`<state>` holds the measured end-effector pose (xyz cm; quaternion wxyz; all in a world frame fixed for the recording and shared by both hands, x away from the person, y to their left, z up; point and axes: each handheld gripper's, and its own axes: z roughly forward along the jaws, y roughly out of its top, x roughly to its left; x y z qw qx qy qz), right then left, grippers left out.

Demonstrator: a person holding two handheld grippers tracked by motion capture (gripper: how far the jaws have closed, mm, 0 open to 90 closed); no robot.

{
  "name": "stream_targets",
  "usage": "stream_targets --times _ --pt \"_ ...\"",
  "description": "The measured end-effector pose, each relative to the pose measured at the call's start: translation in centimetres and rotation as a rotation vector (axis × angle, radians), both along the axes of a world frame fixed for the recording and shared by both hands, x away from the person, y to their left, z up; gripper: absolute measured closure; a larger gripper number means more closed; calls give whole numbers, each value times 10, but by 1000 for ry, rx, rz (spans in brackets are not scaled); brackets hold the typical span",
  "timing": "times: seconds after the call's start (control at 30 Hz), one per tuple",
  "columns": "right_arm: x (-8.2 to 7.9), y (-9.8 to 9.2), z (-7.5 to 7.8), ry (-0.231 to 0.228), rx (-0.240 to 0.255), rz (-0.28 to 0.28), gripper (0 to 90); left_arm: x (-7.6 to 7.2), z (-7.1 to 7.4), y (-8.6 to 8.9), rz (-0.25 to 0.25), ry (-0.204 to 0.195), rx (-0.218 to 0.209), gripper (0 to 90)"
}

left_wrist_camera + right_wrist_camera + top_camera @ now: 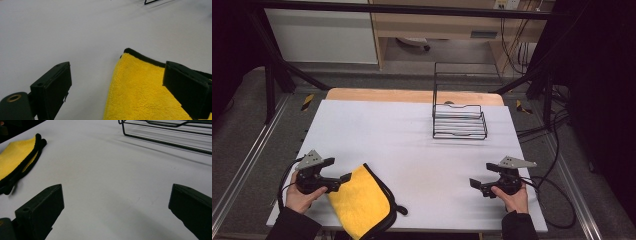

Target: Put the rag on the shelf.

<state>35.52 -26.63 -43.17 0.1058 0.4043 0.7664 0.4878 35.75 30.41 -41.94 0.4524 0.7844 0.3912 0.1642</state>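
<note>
A folded yellow cloth [359, 200] with black edging lies at the table's front left, one corner hanging over the front edge. My left gripper [339, 170] hovers at the cloth's left edge, open. In the left gripper view one jaw stands over the yellow cloth [140, 92] and the other over bare table, and the left gripper [116, 67] holds nothing. My right gripper [481, 175] rests open at the front right, pointing left across the table. In the right gripper view the right gripper [115, 188] has bare table between its jaws, with the cloth [15, 157] far off.
A black wire rack [459, 122] with a tall back frame stands at the back right of the white table [412, 140]. The rack [165, 135] lies ahead of my right gripper. Cables trail off the table's right side.
</note>
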Motion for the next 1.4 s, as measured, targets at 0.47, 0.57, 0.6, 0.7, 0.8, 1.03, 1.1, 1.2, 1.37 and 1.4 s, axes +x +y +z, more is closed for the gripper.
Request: stream_targets --times 0.47,0.57,0.6,0.7,0.8,1.03,1.1,1.2,1.37,1.4 --pt "0 2 -1 10 -13 7 6 2 1 -7 2 15 15 127" --pt "0 3 -1 12 -15 12 6 4 3 -9 5 23 11 164" --pt "0 3 -1 13 -15 12 6 5 4 -11 7 29 14 181" --pt "0 4 -2 14 -22 14 6 9 5 -15 10 42 39 224" --pt "0 4 -2 16 -22 12 6 15 5 -21 1 74 45 259" --pt "0 5 -2 21 -23 14 7 29 -2 -37 -21 143 74 375" --pt "0 6 -2 23 -25 18 6 33 -7 -41 -33 161 92 420" --pt "0 8 -3 28 -26 18 6 36 -15 -46 -47 192 118 487" --pt "1 10 -3 36 -33 22 7 39 -22 -46 -57 247 109 547" --pt "1 10 -3 36 -34 23 7 39 -22 -46 -57 254 109 554"
